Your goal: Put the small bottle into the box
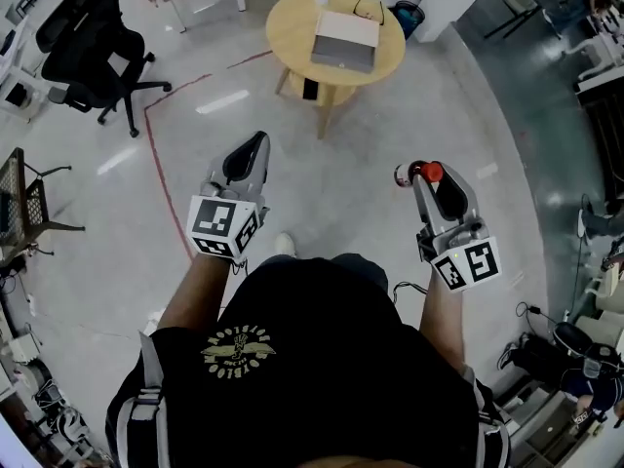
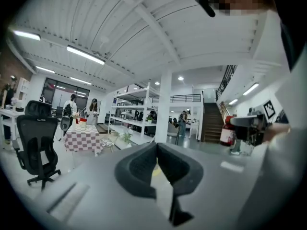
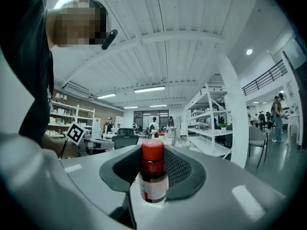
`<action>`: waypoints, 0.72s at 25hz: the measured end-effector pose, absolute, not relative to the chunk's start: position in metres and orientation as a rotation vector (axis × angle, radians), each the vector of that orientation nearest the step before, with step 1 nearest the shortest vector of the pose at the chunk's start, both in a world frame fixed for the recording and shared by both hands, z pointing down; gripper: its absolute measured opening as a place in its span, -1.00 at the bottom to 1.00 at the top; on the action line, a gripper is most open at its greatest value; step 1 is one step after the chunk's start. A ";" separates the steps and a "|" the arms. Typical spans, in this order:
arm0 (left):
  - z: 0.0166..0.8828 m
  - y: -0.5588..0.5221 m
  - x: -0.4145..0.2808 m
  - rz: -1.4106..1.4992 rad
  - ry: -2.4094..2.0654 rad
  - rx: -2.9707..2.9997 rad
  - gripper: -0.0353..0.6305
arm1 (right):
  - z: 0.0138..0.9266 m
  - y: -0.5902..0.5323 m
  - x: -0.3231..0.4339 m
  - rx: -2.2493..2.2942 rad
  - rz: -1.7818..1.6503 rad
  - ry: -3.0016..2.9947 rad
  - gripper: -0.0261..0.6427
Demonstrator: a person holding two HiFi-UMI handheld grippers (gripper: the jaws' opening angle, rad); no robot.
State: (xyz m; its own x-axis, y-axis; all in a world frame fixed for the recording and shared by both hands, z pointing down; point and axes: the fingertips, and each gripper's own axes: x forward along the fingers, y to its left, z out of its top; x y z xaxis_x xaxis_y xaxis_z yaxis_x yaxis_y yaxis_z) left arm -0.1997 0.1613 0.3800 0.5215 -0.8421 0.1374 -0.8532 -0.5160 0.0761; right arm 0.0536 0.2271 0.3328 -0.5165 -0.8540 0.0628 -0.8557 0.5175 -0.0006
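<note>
illegible print on small bottle (image 3: 154,172)

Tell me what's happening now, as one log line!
right gripper: shut on small red-capped bottle | left gripper: shut, empty | pale flat box: on round wooden table | bottle not yet in box

Left gripper (image 1: 257,144): sat left of centre in the head view, pointed up-frame; jaws met at the tips, nothing between them.
Right gripper (image 1: 420,174): sat right of centre, pointed up-frame; jaws clamped on the small bottle (image 3: 154,171).
Left forearm (image 1: 200,286): bare, reached forward from lower centre.
Right forearm (image 1: 441,315): bare, likewise.
</note>
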 end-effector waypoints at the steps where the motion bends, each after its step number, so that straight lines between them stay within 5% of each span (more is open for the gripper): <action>1: 0.382 0.158 -0.204 0.123 -1.451 2.628 -0.89 | 0.331 0.225 0.047 1.526 0.042 -2.678 -0.48; 18: 0.418 0.134 -0.210 0.146 -1.271 2.639 -0.89 | 0.339 0.193 0.019 1.578 0.078 -2.600 -0.48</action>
State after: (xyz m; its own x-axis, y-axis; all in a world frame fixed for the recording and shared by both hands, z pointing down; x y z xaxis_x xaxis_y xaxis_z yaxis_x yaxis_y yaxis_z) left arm -0.2096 0.1339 0.4177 0.6233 -0.7613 0.1785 -0.7820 -0.6066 0.1436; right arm 0.0186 0.1929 0.3392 -0.4581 -0.8819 0.1114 -0.8870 0.4617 0.0077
